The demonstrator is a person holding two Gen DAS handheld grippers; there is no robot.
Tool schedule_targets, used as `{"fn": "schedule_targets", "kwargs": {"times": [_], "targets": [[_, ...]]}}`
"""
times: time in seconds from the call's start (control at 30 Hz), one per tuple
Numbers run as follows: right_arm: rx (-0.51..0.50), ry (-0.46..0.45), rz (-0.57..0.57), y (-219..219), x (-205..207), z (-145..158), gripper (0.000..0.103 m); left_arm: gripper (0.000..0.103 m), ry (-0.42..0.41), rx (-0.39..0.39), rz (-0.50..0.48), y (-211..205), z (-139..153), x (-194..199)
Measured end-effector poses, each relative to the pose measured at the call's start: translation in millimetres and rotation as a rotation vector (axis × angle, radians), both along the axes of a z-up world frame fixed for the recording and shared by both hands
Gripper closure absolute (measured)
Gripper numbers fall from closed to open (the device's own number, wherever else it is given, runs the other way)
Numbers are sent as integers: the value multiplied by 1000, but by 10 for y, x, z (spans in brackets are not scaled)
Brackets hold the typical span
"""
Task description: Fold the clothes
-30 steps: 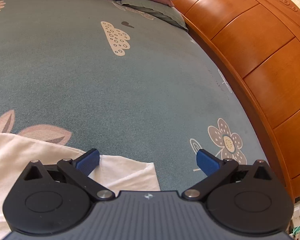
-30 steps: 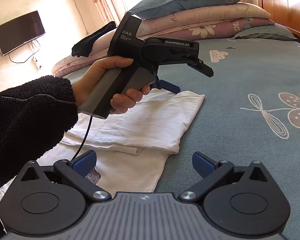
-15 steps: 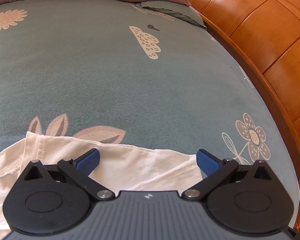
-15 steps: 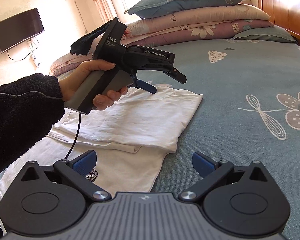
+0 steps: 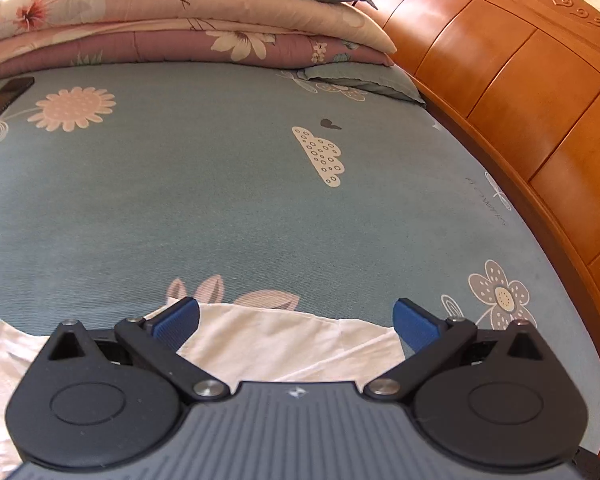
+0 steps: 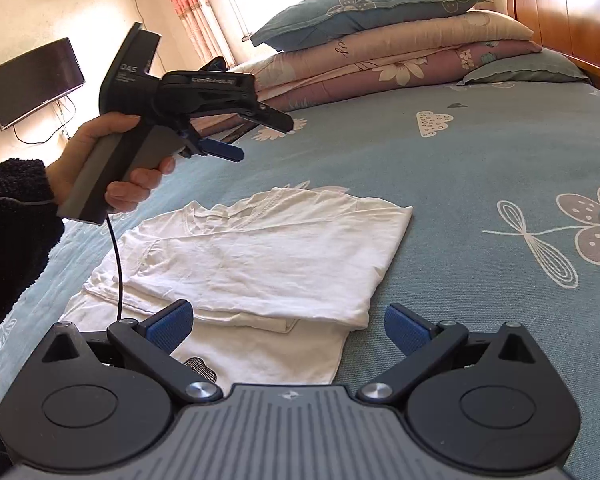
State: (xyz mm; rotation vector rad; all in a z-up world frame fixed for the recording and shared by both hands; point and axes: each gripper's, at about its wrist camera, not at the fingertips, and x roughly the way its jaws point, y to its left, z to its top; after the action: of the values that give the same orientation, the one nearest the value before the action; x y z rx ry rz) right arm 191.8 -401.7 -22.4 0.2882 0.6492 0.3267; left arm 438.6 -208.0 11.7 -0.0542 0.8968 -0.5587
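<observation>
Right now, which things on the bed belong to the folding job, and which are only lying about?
For the job:
- white cotton garment, folded over
- left gripper, open, held above the bed
- right gripper, open

Lying about:
- black flat phone
- stack of folded floral quilts
- blue-grey pillow on top
</observation>
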Motion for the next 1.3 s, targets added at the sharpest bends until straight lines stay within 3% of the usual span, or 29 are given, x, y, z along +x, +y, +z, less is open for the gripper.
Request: {"fn": "schedule_targets", "kwargs": {"times": [0.2, 0.3, 0.4, 0.43, 0.53, 0.67, 0.77, 0.87, 0.97, 1.07, 1.17, 1.3], "targets": [[61, -12, 29, 244, -196, 465, 0, 1, -141, 128, -10, 654, 964, -780], [258, -62, 83, 195, -471, 728, 0, 1, -209, 187, -21, 956, 1385, -1245], [489, -111, 165, 171, -731, 908, 0, 1, -207, 233, -45, 1276, 1576, -1653], [512, -113, 181, 192, -790, 923, 0, 1, -208, 237, -51, 1381, 1563, -1790], [428, -42, 122, 344, -848, 763, 0, 1, -180, 257, -57, 1591, 1271, -2062], [339, 162, -16, 439, -841, 184, 0, 1, -51, 270, -30, 1851, 455, -2333], [391, 271, -131, 337, -969, -282, 0, 1, 35, 176, 29, 2074, -64, -2518], [457, 275, -160, 272, -1068, -472, 0, 1, 84, 75, 102, 2242, -391, -2709], [376, 285, -197, 330, -1067, -569, 0, 1, 99, 17, 138, 2296, -594, -2861], [328, 234, -191, 398, -1111, -603, 0, 1, 121, 19, 167, 2274, -793, -2912], [303, 177, -182, 434, -1173, -639, 0, 1, 61, 49, 160, 2227, -859, -2988], [330, 145, -156, 381, -1201, -680, 0, 1, 26, 24, 195, 2249, -903, -3036]]}}
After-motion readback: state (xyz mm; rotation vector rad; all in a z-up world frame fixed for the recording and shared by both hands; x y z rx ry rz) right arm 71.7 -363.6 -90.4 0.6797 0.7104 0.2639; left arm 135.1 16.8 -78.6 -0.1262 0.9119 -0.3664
